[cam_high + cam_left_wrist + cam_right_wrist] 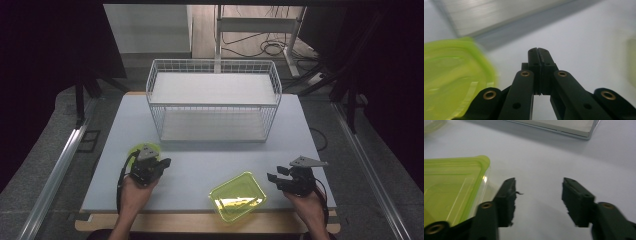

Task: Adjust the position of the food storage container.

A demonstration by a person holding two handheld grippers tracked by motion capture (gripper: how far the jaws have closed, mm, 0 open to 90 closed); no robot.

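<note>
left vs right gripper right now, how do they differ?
The left gripper has its jaws pressed together, with nothing between them; the right gripper has its jaws wide apart over bare table. The left gripper sits beside the round yellow-green dish; the right gripper sits beside the square yellow-green tray. Both are hand-held, black and touching neither piece.

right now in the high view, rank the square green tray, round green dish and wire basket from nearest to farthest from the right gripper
1. Square green tray, just left of the right gripper at the table's near edge.
2. Wire basket, at the table's far middle.
3. Round green dish, near left, under the left gripper.
</note>
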